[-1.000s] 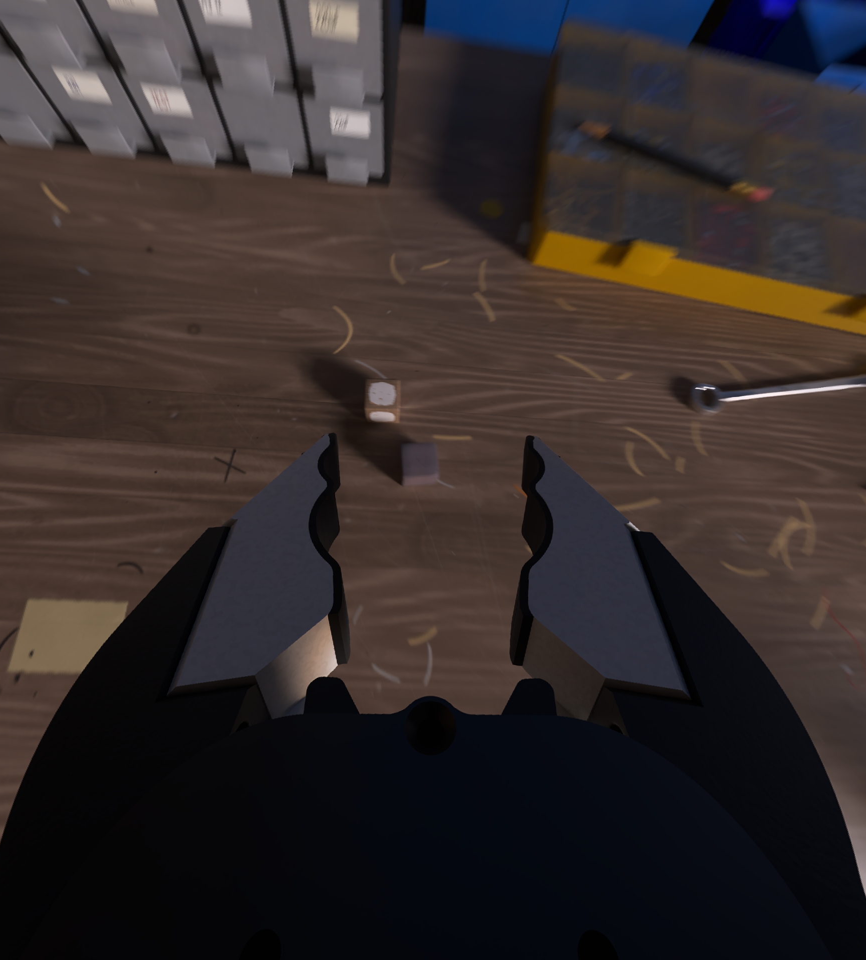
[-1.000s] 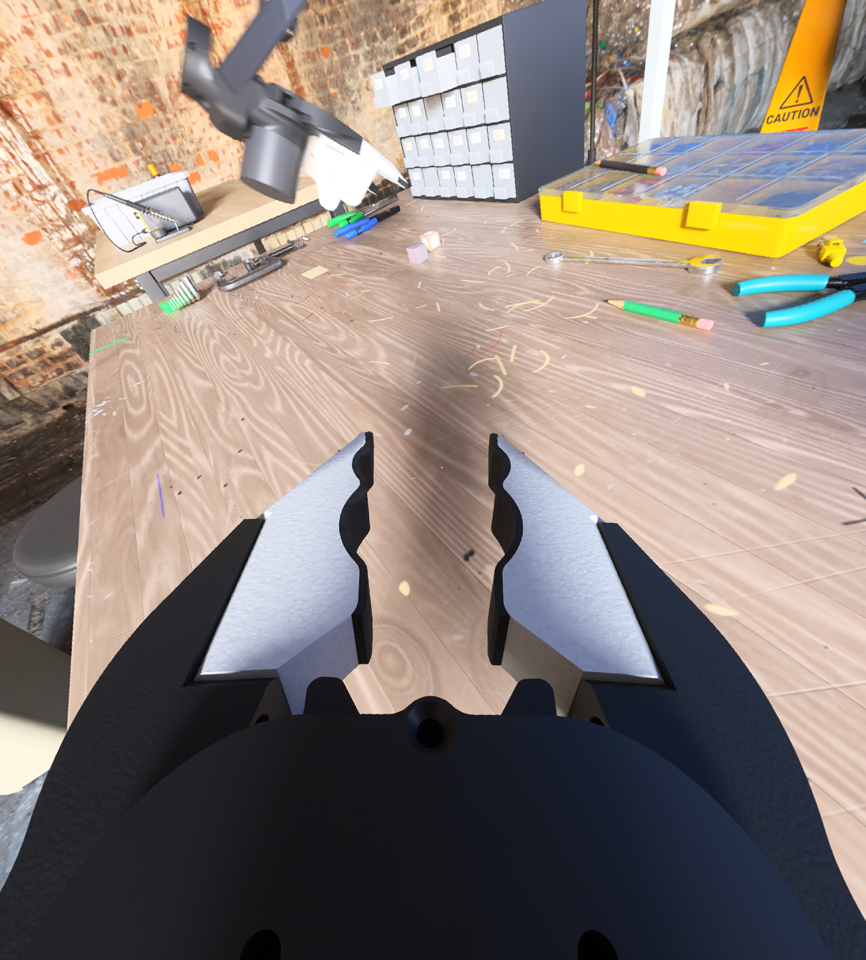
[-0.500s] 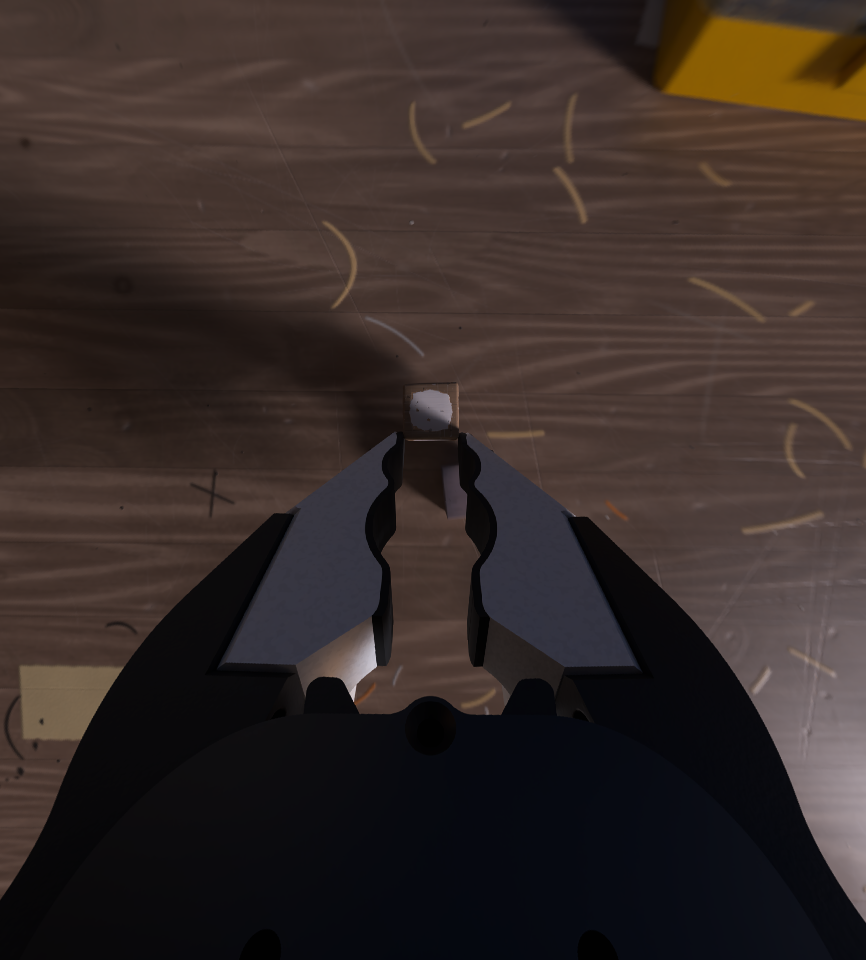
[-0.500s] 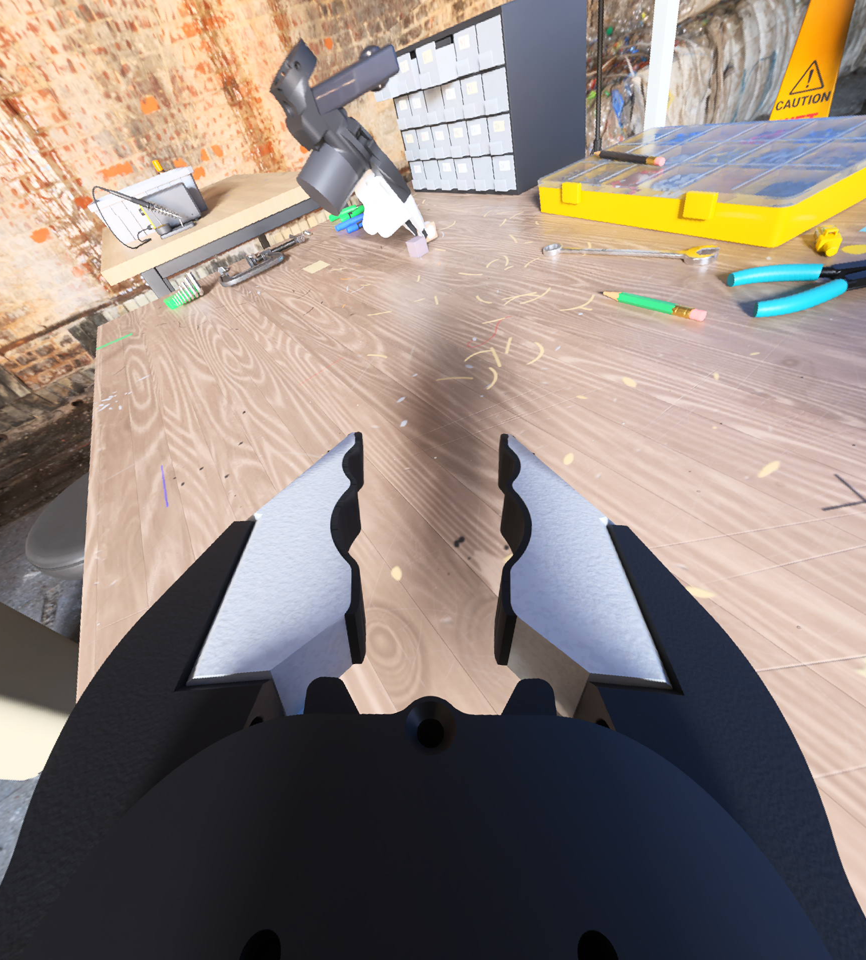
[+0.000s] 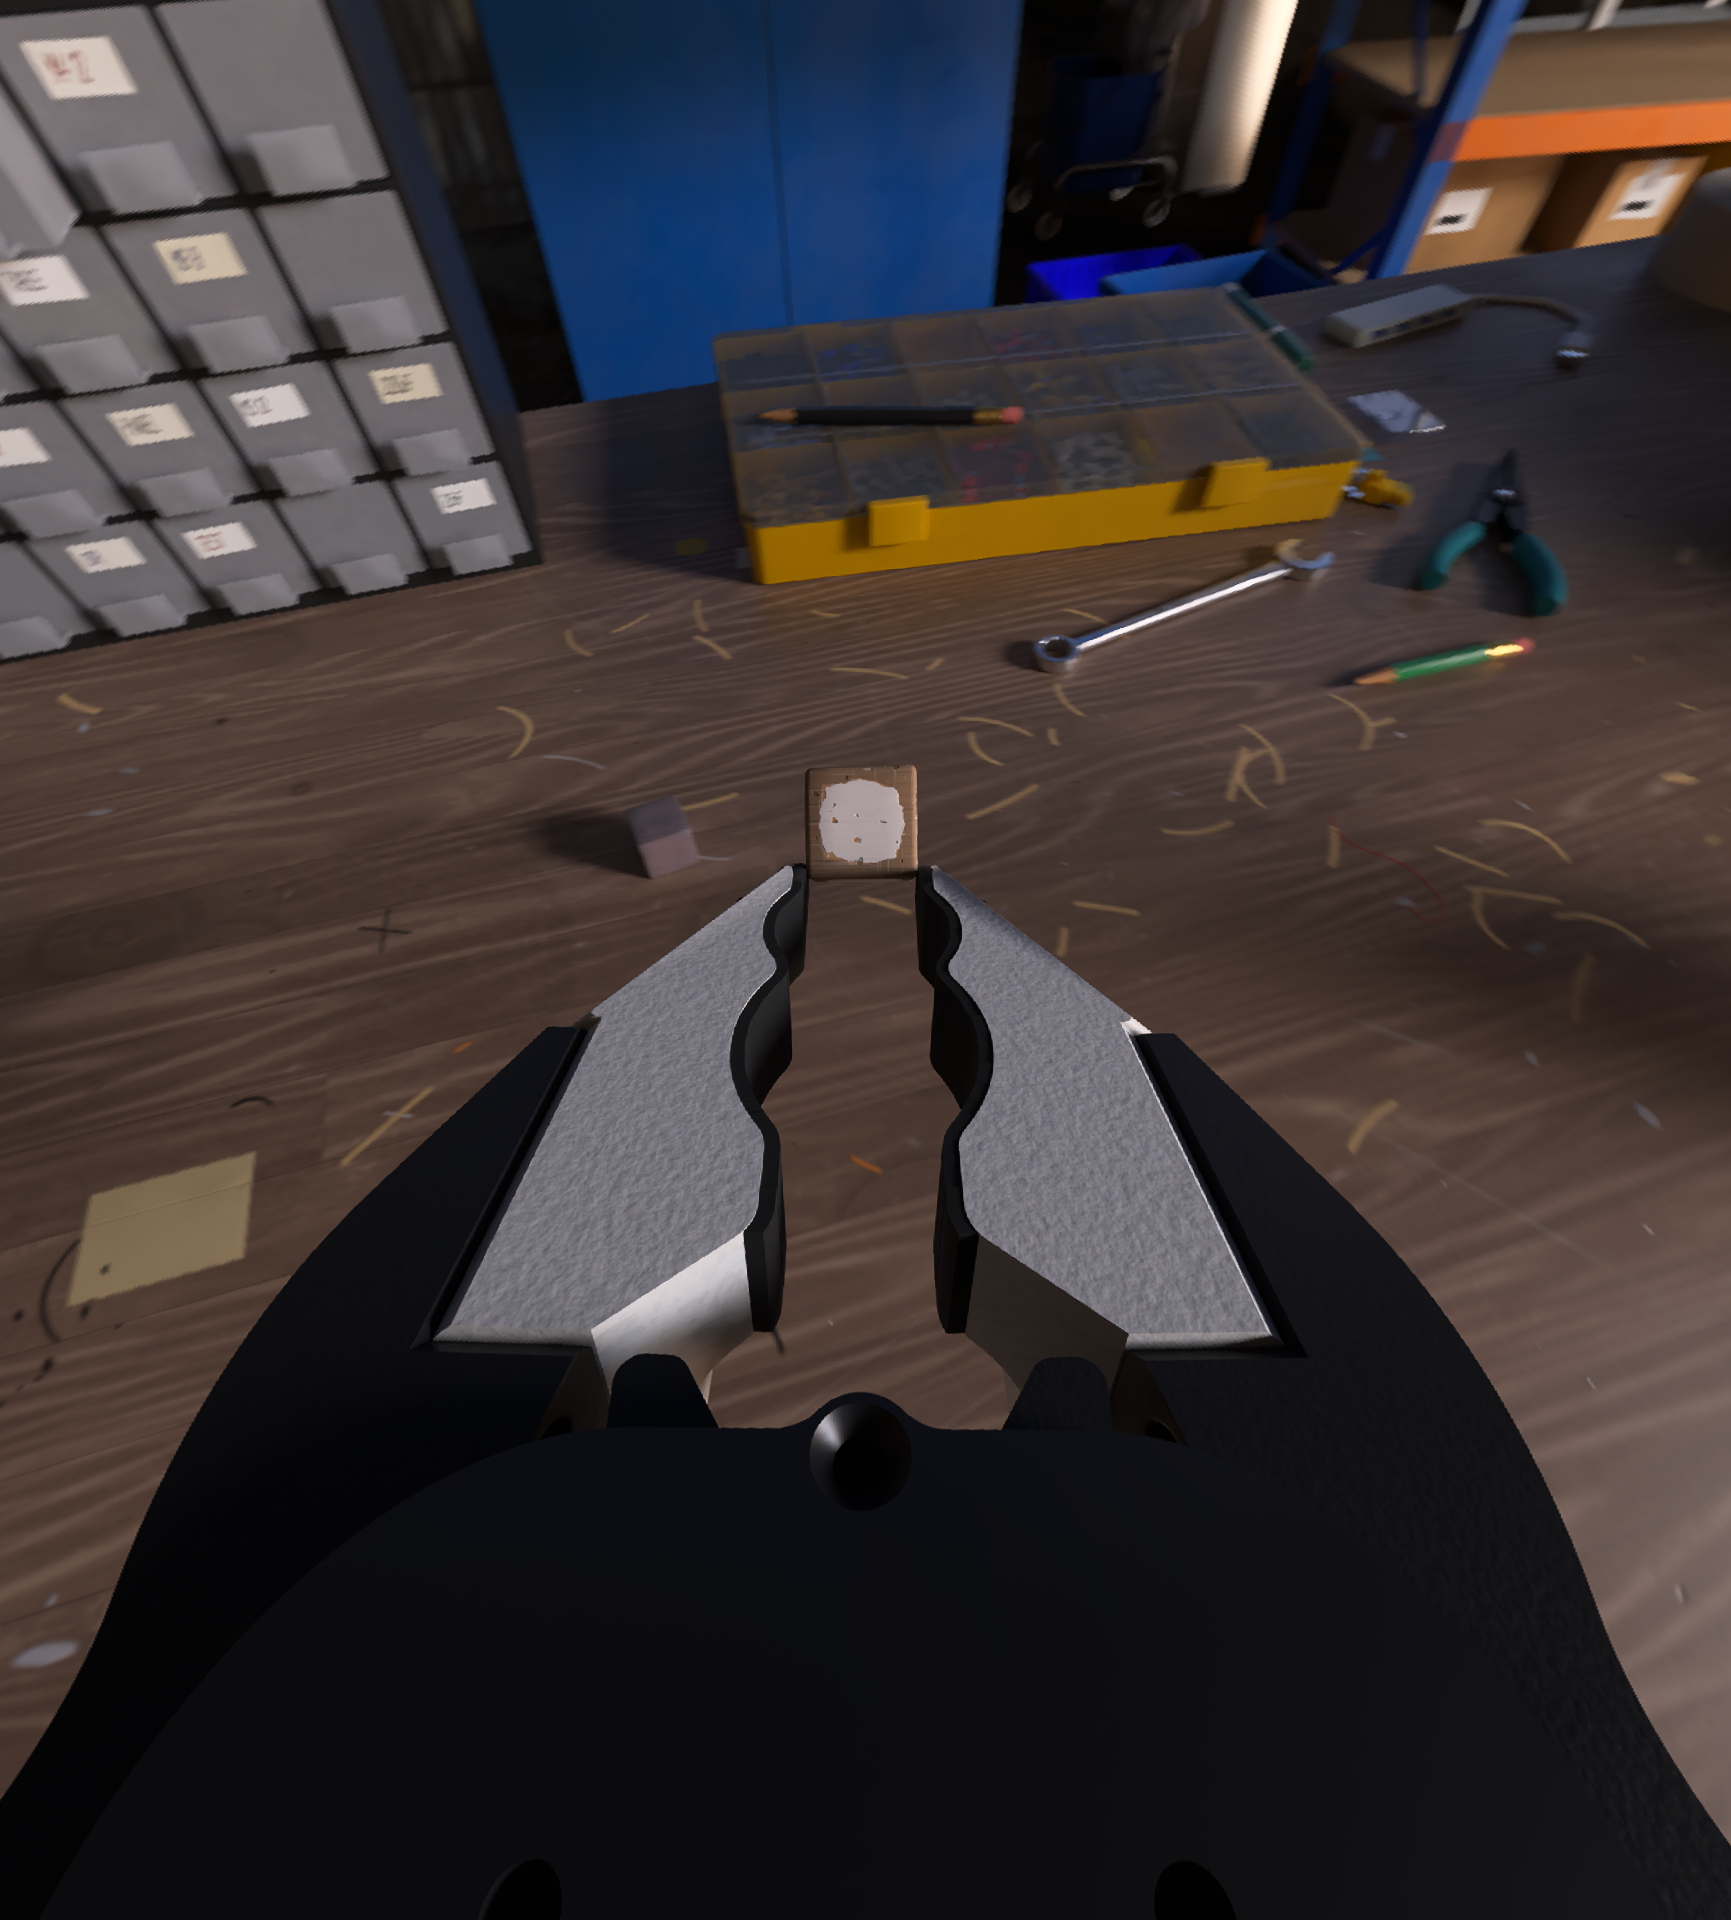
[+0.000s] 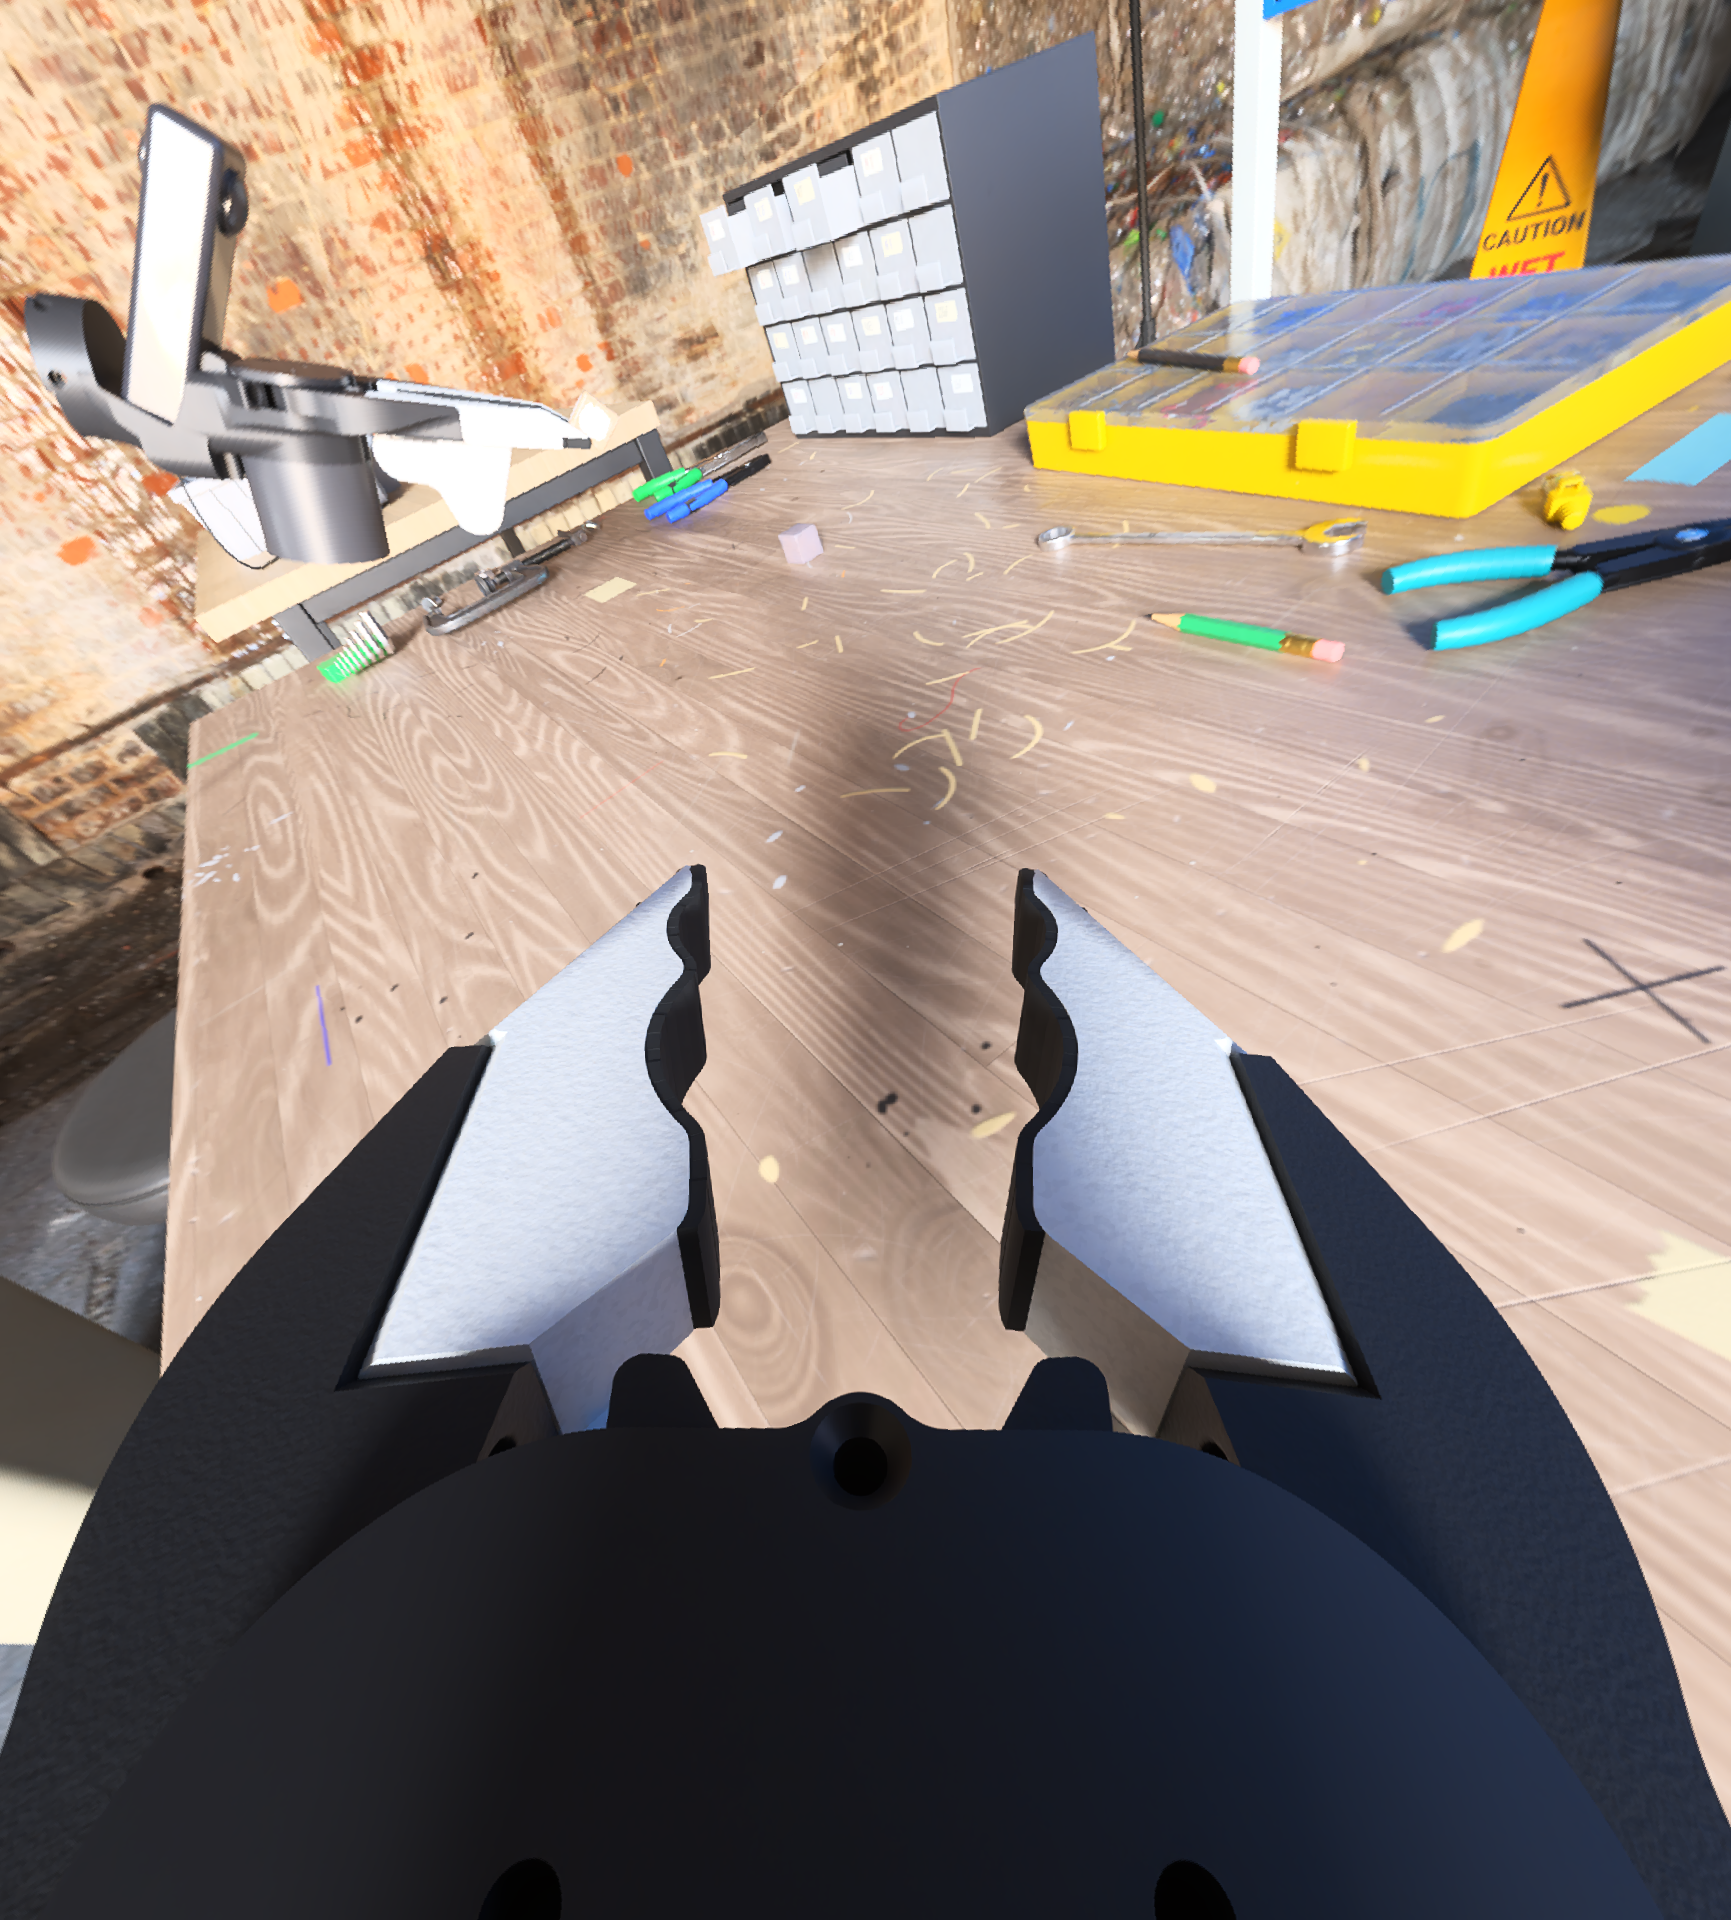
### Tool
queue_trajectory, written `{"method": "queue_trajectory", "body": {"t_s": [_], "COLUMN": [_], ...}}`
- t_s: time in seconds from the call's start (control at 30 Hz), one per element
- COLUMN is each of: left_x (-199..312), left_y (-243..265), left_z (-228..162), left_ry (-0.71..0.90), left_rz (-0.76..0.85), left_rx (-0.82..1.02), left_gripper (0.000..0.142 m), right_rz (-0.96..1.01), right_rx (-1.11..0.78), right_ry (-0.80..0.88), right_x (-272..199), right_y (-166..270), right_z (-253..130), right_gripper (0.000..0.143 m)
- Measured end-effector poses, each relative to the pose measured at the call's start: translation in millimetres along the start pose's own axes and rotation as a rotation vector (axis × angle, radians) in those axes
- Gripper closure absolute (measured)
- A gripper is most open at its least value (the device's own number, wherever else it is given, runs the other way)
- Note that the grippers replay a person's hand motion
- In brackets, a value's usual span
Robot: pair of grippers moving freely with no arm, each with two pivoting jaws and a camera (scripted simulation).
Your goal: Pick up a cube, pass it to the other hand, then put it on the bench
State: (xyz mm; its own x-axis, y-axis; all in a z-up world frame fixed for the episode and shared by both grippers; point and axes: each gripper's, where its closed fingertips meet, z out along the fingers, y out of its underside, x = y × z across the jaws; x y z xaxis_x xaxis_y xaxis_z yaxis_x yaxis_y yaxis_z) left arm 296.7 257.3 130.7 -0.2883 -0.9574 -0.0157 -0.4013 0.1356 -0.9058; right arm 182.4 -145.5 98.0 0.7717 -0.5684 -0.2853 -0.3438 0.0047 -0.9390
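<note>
My left gripper (image 5: 861,883) is shut on a brown cube (image 5: 861,823) with a white patch, pinched at the fingertips and held above the wooden bench (image 5: 1256,1039). A pale lilac cube (image 5: 661,836) lies on the bench just left of it, and also shows in the right wrist view (image 6: 801,542). In the right wrist view the left gripper (image 6: 560,431) hangs in the air at the upper left with the brown cube (image 6: 589,416) at its tips. My right gripper (image 6: 861,904) is open and empty, low over the near part of the bench (image 6: 528,831), far from both cubes.
A grey drawer cabinet (image 5: 165,343) stands at the back left. A yellow organiser box (image 5: 1037,436) with a pencil on it sits behind. A spanner (image 5: 1173,608), teal pliers (image 5: 1495,540) and a green pencil (image 5: 1443,660) lie to the right. Markers (image 6: 695,494) lie near the cabinet.
The left gripper came down, shut on the brown cube and lifted it off the bench, tilting level. The lilac cube stayed on the bench. The right gripper opened wider.
</note>
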Motion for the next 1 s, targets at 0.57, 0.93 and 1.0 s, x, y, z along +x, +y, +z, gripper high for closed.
{"method": "queue_trajectory", "body": {"t_s": [0.57,0.93,1.0], "left_x": [272,300,281], "left_y": [-78,-45,-46], "left_z": [-50,-19,-24], "left_ry": [0.867,0.73,0.64], "left_rz": [0.578,0.604,0.511], "left_rx": [0.457,0.37,0.332], "left_gripper": [0.122,0.097,0.084], "right_rz": [0.904,0.807,0.731], "right_rx": [0.022,0.036,0.064], "right_ry": [-1.015,-0.957,-0.856], "right_x": [-73,-57,-45], "right_y": [-104,-80,-80], "right_z": [86,78,68], "right_gripper": [0.074,0.122,0.122]}}
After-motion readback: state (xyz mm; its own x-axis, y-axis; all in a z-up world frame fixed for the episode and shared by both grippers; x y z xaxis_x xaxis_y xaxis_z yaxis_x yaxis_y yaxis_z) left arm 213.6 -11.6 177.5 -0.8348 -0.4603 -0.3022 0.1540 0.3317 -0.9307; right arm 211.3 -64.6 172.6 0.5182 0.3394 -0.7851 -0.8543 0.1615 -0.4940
